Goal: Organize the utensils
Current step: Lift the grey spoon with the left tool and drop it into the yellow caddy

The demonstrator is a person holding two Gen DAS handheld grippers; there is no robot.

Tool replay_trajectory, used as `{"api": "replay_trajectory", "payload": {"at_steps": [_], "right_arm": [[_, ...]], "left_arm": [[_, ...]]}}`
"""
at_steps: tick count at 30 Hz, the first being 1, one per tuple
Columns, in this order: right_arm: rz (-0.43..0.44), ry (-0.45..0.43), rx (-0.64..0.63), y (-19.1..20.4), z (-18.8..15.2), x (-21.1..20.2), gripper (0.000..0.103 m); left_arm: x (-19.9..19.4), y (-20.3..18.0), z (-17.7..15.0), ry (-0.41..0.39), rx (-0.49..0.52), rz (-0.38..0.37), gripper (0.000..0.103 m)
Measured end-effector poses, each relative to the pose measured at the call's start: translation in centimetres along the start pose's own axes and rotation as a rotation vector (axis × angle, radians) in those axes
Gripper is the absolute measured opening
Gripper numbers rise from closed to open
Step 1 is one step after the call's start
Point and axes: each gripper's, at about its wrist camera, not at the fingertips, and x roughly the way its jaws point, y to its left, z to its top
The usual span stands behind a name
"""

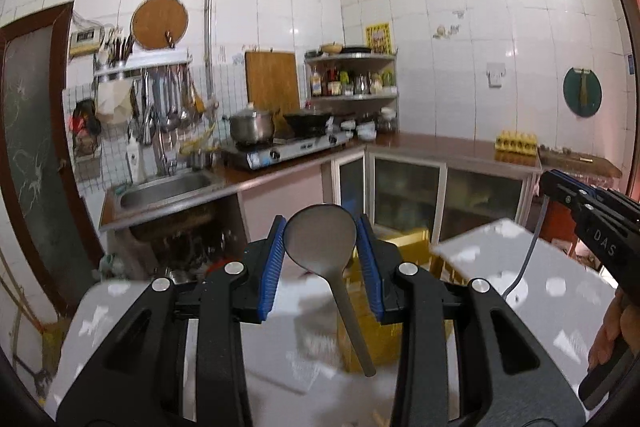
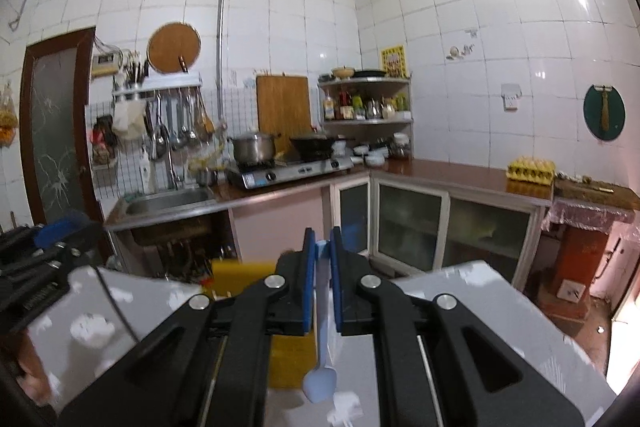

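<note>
- Left gripper [image 1: 320,259]: jaws clamped on the grey spoon [image 1: 322,239] at its bowl, handle hanging down.
- Right gripper [image 2: 322,281]: jaws clamped on the blue spatula [image 2: 320,383] by its handle, head down.
- Step: carrying both above the white table [image 2: 480,307]; next, likely set each down.

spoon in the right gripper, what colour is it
Light blue spoon, seen best in the right wrist view.

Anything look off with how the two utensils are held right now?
Yes, the left gripper grips the grey spoon by its bowl, so the handle hangs down loose. The right gripper pinches the light blue utensil near its handle end, head dangling below. Neither is held level.
</note>
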Motion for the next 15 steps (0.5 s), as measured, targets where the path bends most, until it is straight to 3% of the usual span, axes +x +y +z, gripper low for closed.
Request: {"api": "replay_trajectory", "payload": {"at_steps": [7, 15], "right_arm": [[0.014, -0.022, 0.024, 1.1, 3.6, 4.2, 0.008], [-0.008, 0.082, 0.063, 0.3, 0.8, 10.0, 0.008]], "left_arm": [[5.5, -1.5, 2.8, -0.014, -0.002, 0.003, 0.034], [12.1, -2.2, -0.5, 0.088, 0.002, 0.004, 0.034]]}}
